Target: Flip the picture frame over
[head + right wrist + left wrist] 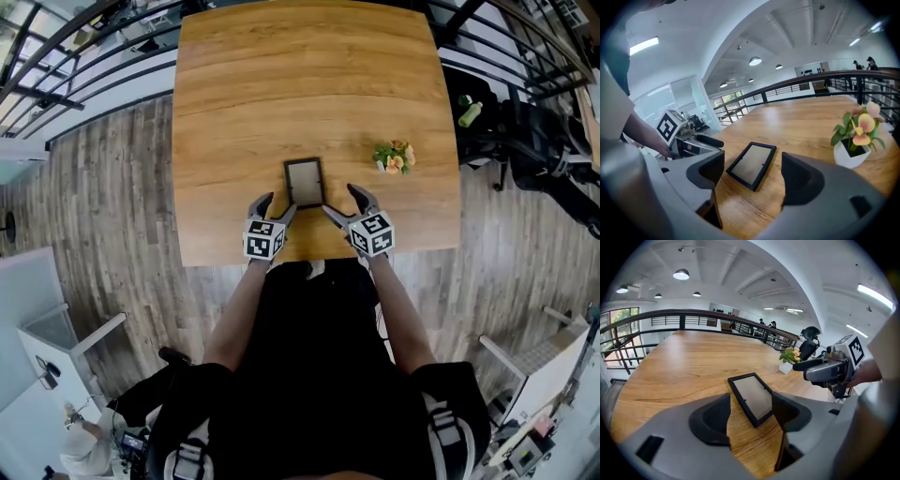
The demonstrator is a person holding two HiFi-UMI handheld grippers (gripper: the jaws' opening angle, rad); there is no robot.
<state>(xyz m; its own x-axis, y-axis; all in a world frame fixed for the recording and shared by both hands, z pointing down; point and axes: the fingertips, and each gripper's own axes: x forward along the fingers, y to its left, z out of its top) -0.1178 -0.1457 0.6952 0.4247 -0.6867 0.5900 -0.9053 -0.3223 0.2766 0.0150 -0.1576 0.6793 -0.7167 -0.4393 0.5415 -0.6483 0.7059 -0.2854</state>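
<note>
— Surface on record?
— Item 1: honey-coloured wooden table (309,75), set beside a black railing over grey plank flooring.
— Task piece?
— Item 2: small black rectangular picture frame (304,182) with a grey-beige panel. It lay flat by the table's near edge, just ahead of both tools and between them, untouched. Tiny tabs at the panel's rim suggested the backing faced up, though that was uncertain.
— Tools?
— Item 3: left gripper (277,208), grey, marker cube attached, jaws spread, nothing between the pads. Item 4: right gripper (343,203), same build, jaws likewise wide apart and empty. Each pointed downward and inward at a near corner of the frame. That was probably so the pair could catch opposite long edges and turn it together, since a thin, flat frame offers one tool little to bite.
— Sundries?
— Item 5: small white pot of orange and pink flowers (395,157), beyond the right gripper on its outer side, well apart from the frame and likely out of the flip's way.
</note>
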